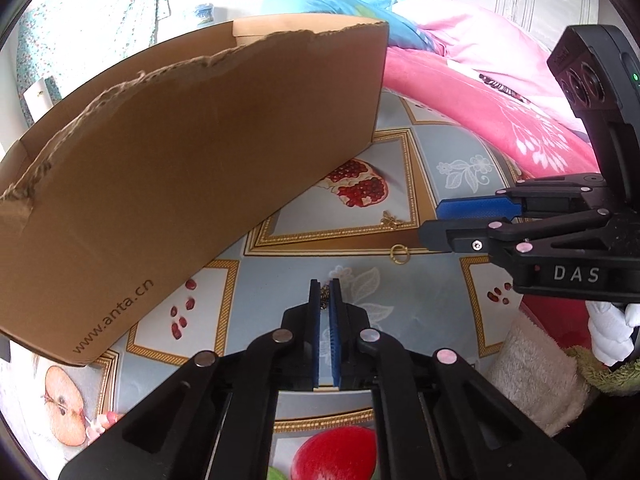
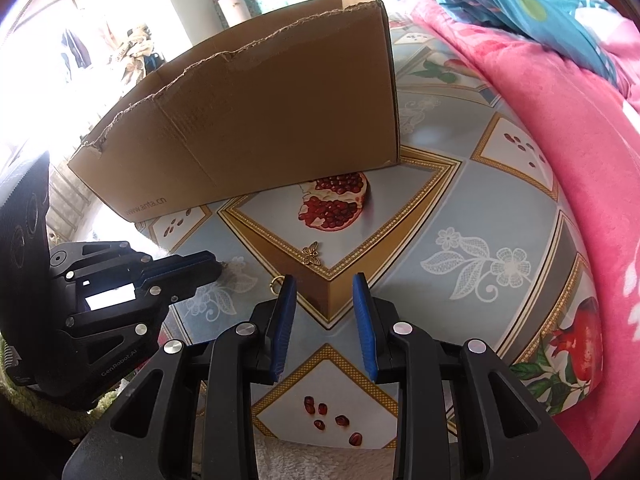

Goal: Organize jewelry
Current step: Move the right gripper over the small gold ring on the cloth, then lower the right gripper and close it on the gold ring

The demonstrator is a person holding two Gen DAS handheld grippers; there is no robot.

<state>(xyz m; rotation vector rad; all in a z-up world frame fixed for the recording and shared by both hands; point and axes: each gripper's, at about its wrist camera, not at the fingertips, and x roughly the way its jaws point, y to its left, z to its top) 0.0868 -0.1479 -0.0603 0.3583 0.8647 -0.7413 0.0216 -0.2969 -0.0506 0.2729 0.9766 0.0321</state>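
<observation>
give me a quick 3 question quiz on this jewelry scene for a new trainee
1. True or false: the right gripper is clamped shut on the gold ring.
2. Multiple choice: where does the butterfly charm lie? A) inside the cardboard box B) on the tablecloth near the printed pomegranate C) between the right gripper's fingers
3. Fill in: the left gripper is nearly closed, with a small piece of ____ between its pads.

Key
1. False. It is open, and the ring lies on the cloth beside its left finger.
2. B
3. jewelry; the exact kind is too hidden to tell.
</observation>
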